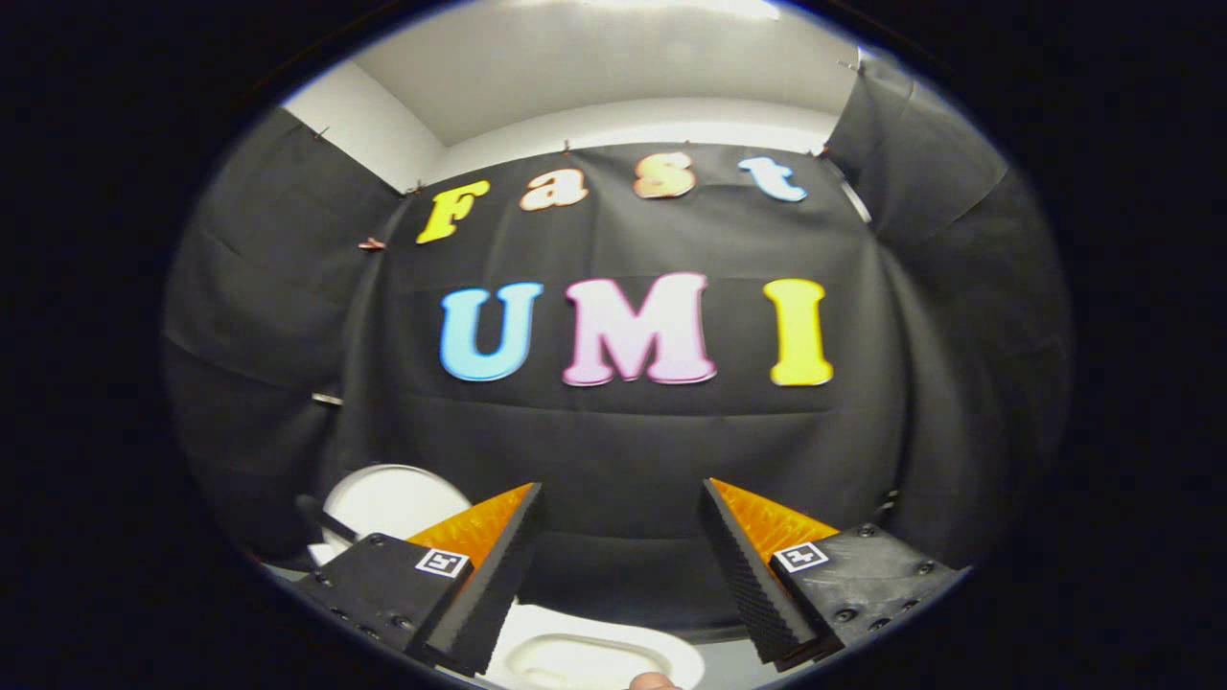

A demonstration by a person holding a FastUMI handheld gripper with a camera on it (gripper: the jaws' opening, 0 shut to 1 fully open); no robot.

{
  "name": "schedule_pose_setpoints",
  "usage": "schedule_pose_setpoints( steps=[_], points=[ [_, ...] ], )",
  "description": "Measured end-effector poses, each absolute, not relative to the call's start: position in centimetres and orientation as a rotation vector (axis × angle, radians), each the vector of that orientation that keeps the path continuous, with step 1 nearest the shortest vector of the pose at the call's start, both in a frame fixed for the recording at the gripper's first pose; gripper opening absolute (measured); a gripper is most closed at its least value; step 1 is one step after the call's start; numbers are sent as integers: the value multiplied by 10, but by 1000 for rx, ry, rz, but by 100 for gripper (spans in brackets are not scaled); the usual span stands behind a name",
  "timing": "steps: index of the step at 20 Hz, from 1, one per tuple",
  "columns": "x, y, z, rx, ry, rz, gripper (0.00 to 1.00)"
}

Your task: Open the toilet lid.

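Note:
My gripper (621,487) stands open, with a wide gap and nothing between its fingers. Below that gap lies the white toilet (585,656), where I see a rounded rim around an oval hollow. Beyond my left finger (498,565), a white rounded panel (388,500) stands up against the black cloth; it looks like the toilet lid (388,500), raised. The fingers are above the toilet and touch neither part.
Black cloth walls (623,450) close in the booth ahead and on both sides, with a white ceiling (613,67) above. A thin dark bar (321,517) crosses next to the lid. The tip of a person's finger (654,682) shows by the toilet rim.

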State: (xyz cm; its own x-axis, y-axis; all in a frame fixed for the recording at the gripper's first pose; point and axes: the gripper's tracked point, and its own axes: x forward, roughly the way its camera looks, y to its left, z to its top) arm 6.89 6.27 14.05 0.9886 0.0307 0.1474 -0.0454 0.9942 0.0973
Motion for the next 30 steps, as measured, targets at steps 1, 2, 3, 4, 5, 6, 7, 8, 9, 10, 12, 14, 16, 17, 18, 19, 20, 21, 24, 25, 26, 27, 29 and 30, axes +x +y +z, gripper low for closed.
schedule_pose_setpoints(
  steps=[1,2,3,4,5,6,7,8,9,10,12,14,16,17,18,19,20,21,24,25,26,27,29,30],
  points=[
    [70,55,124,88,-108,31,99],
    [71,44,106,82,-70,16,98],
    [70,35,92,78,-43,-2,98],
    [69,23,86,75,-35,-27,98],
    [66,13,86,81,-52,-49,98],
    [62,8,89,88,-73,-62,98],
    [56,2,91,90,-88,-72,98],
    [55,-4,87,95,-95,-76,98],
    [54,-4,83,106,-90,-75,98],
    [54,-4,77,115,-80,-74,98],
    [53,-7,75,109,-78,-86,98],
    [55,-9,81,105,-90,-85,98],
    [56,-8,82,100,-104,-78,98],
    [55,-9,83,94,-111,-78,98],
    [57,-9,84,93,-119,-80,98],
    [56,-8,85,97,-118,-81,98],
    [58,-8,85,103,-119,-82,98],
    [59,-9,84,106,-115,-83,98],
    [63,-9,86,101,-110,-91,98],
    [63,-9,85,100,-107,-91,98],
    [65,-9,84,98,-102,-86,98],
    [65,-9,84,95,-97,-83,98],
    [65,-9,85,88,-93,-81,98],
    [65,-9,85,86,-92,-80,98]
  ],
)
